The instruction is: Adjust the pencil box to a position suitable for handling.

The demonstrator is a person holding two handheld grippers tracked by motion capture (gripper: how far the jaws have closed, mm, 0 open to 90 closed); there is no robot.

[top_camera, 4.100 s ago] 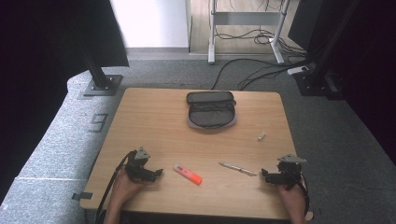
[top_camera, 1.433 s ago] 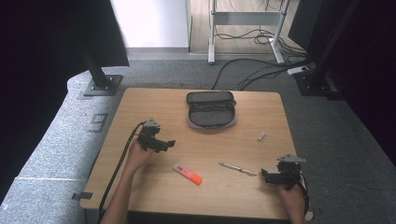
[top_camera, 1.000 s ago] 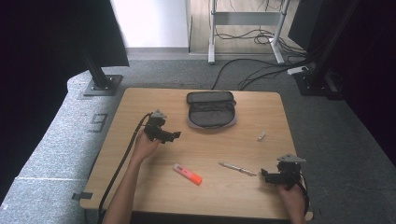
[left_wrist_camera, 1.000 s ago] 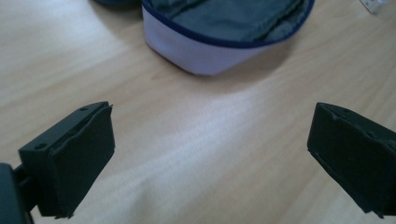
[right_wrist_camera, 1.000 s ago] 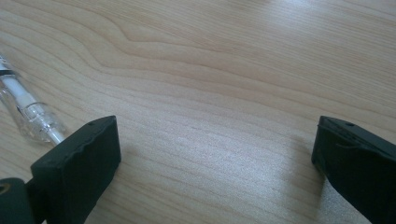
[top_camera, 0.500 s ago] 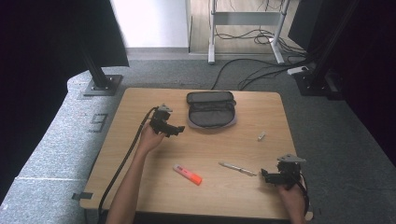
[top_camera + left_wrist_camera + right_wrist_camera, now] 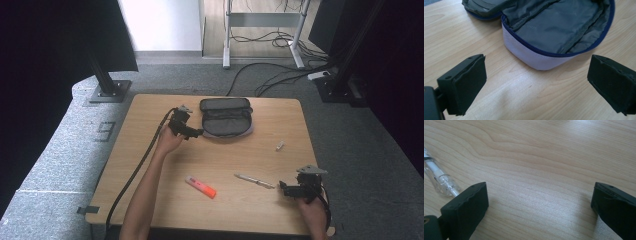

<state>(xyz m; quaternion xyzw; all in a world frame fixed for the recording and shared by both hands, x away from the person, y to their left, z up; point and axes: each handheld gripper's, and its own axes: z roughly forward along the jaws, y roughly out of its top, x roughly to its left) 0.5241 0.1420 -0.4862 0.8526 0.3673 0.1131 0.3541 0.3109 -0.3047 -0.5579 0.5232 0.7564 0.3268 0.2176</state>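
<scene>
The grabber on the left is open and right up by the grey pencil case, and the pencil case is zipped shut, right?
Not quite. The grey fabric pencil case with the blue zip lies unzipped and open, its lining showing; the left gripper view shows this clearly. The rest holds: the left gripper is open and close to the case on the light wooden table.

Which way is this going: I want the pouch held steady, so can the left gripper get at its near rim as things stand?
Probably yes. The left gripper is open, its jaws facing the open pouch, with bare table between.
</scene>
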